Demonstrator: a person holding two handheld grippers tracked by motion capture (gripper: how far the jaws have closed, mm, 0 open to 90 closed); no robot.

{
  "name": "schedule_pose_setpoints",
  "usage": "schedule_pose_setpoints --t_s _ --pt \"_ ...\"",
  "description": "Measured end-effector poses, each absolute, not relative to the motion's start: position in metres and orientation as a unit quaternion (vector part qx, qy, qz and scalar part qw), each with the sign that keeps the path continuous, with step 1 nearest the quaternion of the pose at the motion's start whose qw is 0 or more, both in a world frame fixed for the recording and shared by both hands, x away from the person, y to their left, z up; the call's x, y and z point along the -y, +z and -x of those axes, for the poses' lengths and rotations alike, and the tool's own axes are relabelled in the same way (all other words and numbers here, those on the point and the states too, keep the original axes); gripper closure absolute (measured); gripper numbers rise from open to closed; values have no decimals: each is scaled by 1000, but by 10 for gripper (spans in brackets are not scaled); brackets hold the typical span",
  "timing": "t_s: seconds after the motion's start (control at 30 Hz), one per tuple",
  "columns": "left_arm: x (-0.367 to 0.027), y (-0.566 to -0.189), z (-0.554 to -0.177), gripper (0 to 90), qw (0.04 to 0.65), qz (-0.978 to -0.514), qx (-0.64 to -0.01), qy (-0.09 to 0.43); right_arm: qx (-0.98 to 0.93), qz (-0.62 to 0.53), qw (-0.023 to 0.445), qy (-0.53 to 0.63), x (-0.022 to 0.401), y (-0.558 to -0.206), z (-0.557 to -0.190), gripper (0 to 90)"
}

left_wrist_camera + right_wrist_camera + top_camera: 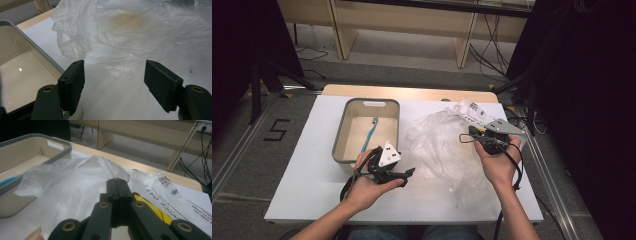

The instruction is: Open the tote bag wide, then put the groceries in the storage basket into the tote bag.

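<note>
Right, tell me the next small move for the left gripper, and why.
Probably ease the left gripper forward to the near edge of the plastic bag: its jaws stand wide open and hold nothing, while the right gripper is shut on the bag.

Left gripper: black two-jaw tool, lower centre of the high view; grey three-cornered plate with small dark holes on top; black cable below.
Left jaw pads: flat, matte black rectangles; brass-ringed pivot holes behind.
Right gripper: black linked arms, brass rivets, yellow strip along one arm.
Forearms: bare, no sleeves.
Legs: blue trousers, bottom edge.
</note>
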State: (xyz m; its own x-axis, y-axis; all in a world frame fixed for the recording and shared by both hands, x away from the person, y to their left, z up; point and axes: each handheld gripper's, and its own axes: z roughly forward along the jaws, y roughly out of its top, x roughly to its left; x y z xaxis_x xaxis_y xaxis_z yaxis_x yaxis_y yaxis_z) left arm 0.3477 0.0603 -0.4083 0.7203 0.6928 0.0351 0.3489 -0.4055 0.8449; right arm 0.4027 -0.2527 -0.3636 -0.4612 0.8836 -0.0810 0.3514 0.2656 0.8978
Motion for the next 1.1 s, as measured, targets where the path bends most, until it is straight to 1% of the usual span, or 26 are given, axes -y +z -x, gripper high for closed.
schedule_pose_setpoints --t_s 0.8,1.1 --pt "-69 -406 -354 325 434 -810 -342 195 -734 -421 305 437 252 -364 -404 900" --pt "-74 -396 -361 318 420 -812 -356 193 -733 -422 303 439 254 -364 -402 900"
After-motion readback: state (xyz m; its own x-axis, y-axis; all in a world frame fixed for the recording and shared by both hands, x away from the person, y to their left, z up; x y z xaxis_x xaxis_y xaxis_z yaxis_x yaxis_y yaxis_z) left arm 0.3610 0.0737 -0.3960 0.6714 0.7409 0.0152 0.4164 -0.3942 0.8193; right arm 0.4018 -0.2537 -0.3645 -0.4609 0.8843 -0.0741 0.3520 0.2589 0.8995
